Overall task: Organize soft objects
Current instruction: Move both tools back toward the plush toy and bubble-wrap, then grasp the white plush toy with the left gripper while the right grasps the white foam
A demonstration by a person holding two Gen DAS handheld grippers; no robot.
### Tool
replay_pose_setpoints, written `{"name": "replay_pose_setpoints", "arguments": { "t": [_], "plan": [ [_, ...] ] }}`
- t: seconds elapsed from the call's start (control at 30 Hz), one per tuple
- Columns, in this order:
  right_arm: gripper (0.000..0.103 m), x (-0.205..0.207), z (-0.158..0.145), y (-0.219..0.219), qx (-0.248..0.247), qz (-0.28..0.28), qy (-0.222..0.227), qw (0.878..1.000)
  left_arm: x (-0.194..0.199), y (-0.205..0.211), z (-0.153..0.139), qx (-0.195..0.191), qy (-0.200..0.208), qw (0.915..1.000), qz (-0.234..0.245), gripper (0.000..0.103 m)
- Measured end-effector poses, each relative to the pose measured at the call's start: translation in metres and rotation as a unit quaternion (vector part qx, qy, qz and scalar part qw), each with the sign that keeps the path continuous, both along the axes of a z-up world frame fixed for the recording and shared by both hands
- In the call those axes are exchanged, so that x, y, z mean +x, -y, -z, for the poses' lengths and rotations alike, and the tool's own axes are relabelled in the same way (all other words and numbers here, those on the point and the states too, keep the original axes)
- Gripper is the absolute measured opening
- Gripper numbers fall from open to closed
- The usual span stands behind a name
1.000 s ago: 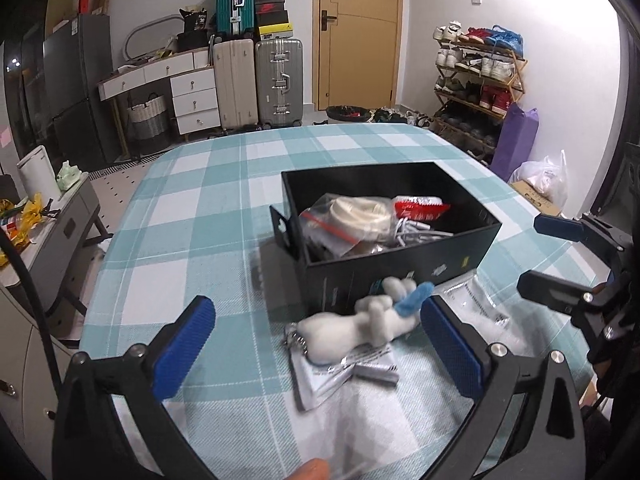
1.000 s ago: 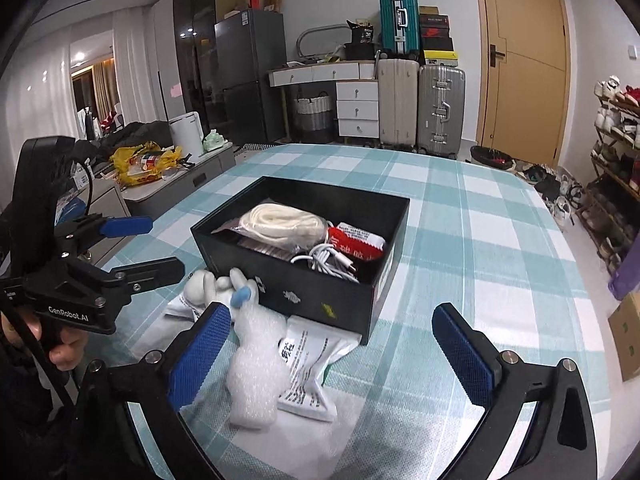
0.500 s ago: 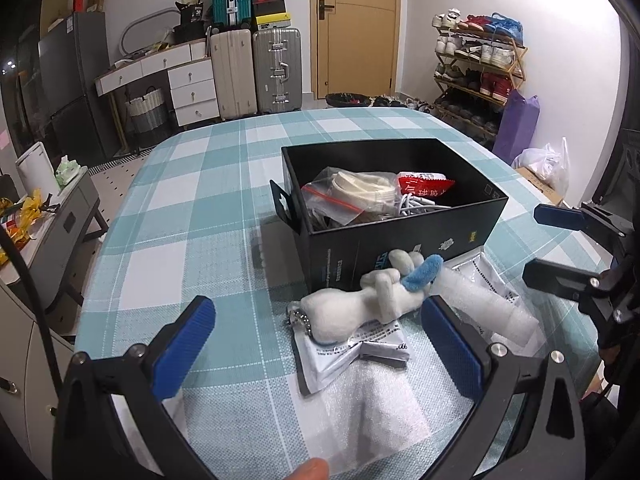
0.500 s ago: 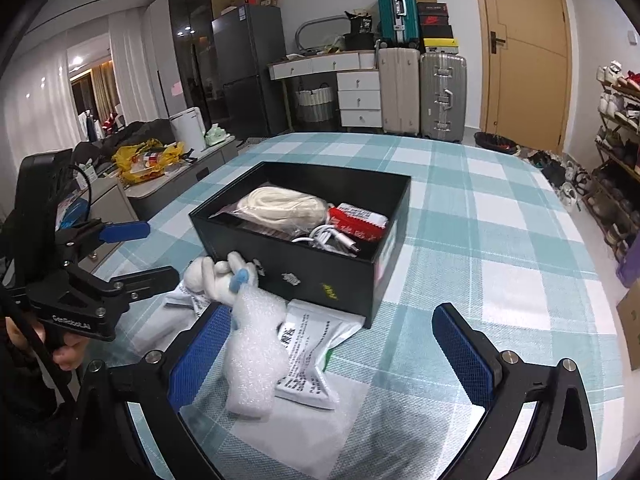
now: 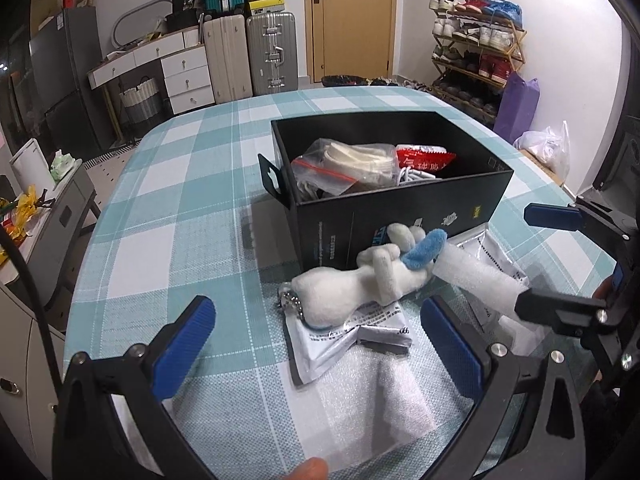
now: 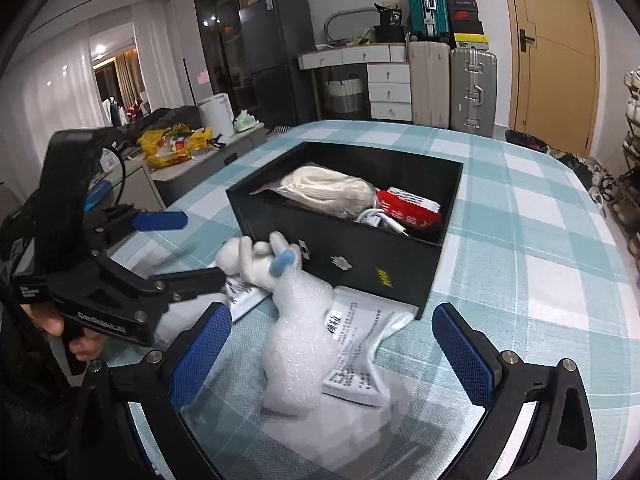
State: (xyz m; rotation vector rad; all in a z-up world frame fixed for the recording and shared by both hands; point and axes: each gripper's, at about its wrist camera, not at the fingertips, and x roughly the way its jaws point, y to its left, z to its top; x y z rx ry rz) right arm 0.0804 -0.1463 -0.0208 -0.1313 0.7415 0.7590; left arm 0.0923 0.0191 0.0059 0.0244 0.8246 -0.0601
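Partly packed: rope bag and red packet lay in the black box (image 5: 400,204) | plush toy (image 5: 360,284), foam (image 6: 300,340), pouches waited outside on the table (image 5: 180,184) | left gripper (image 5: 316,344) and right gripper (image 6: 332,348) gaped wide, empty.

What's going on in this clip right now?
A person holds a gripper in each hand over a checked table. Both the left gripper and the right gripper are open and hold nothing. A black box already holds a bagged rope and a red packet. In front of it lie a white plush, a foam wrap and paper packets, not yet picked up.
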Motion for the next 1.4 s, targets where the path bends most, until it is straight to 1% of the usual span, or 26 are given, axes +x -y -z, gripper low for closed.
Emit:
{"name": "replay_pose_setpoints", "arguments": {
  "t": [0.1,0.27,0.5,0.63,0.7,0.73,0.77,0.8,0.87,0.93,0.97,1.17,1.27,1.4],
  "plan": [
    [0.102,-0.002,0.004,-0.005,-0.004,-0.01,-0.006,1.0,0.001,-0.002,0.002,0.0,-0.003,1.0,-0.003,0.103],
    [0.101,-0.006,0.004,-0.01,0.005,-0.026,-0.012,1.0,0.002,-0.007,0.002,-0.006,-0.004,0.9999,-0.011,0.103],
    [0.088,-0.008,0.013,-0.018,0.0,-0.044,-0.032,0.999,0.003,-0.013,0.002,-0.014,-0.003,0.9997,-0.018,0.103],
    [0.082,-0.007,0.019,-0.022,-0.007,-0.046,-0.043,0.998,0.003,-0.013,0.002,-0.017,-0.003,0.9997,-0.018,0.103],
    [0.072,-0.007,0.021,-0.024,-0.011,-0.049,-0.048,0.998,0.003,-0.012,0.003,-0.017,-0.004,0.9997,-0.018,0.103],
    [0.07,-0.006,0.023,-0.025,-0.015,-0.05,-0.05,0.997,0.003,-0.012,0.003,-0.018,-0.004,0.9997,-0.017,0.103],
    [0.065,-0.006,0.024,-0.026,-0.017,-0.05,-0.051,0.997,0.003,-0.012,0.003,-0.018,-0.005,0.9997,-0.017,0.103],
    [0.059,-0.006,0.025,-0.026,-0.016,-0.05,-0.052,0.997,0.003,-0.012,0.003,-0.018,-0.005,0.9997,-0.017,0.103],
    [0.056,-0.004,0.026,-0.026,-0.019,-0.047,-0.055,0.997,0.003,-0.012,0.003,-0.018,-0.004,0.9997,-0.017,0.103],
    [0.047,-0.003,0.027,-0.026,-0.021,-0.046,-0.057,0.997,0.003,-0.012,0.004,-0.019,-0.004,0.9997,-0.017,0.103],
    [0.041,-0.003,0.026,-0.026,-0.023,-0.046,-0.057,0.997,0.003,-0.012,0.004,-0.019,-0.004,0.9997,-0.018,0.103],
    [0.039,-0.007,0.017,-0.022,-0.019,-0.049,-0.037,0.998,0.004,-0.012,0.003,-0.026,-0.005,0.9995,-0.019,0.103],
    [0.039,-0.009,0.006,-0.015,-0.012,-0.042,-0.018,0.999,0.005,-0.011,0.004,-0.034,-0.008,0.9992,-0.018,0.103],
    [0.04,-0.009,-0.003,-0.004,-0.001,-0.029,-0.005,1.0,0.012,-0.006,0.008,-0.039,-0.018,0.9989,-0.018,0.103]
  ]
}}
